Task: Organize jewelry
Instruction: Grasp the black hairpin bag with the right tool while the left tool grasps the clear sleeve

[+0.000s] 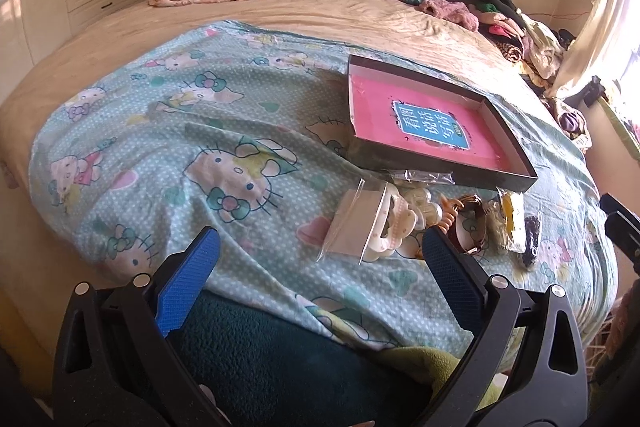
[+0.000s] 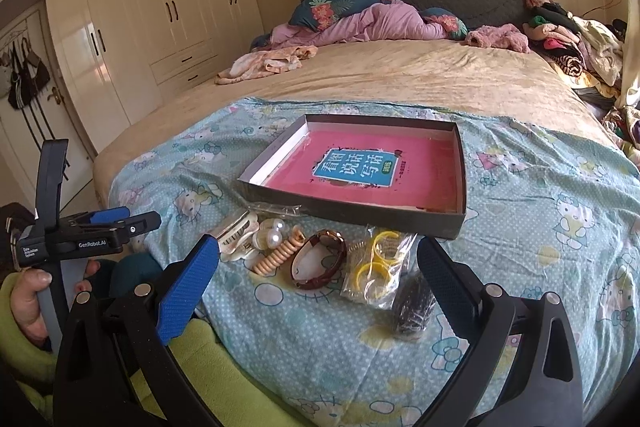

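A shallow dark box with a pink printed bottom lies on the Hello Kitty sheet. In front of it lie a cream hair claw, pearl beads, a beige coil tie, a brown bangle, bagged yellow rings and a dark bagged piece. A clear bag with a card lies by the claw. My left gripper is open, just short of the pile. My right gripper is open, with the bangle and rings between its fingers in view.
The bed has a beige cover, pink and floral bedding at the headboard and piled clothes at the right. White wardrobes stand to the left. My lap, in green and teal fabric, is under the grippers.
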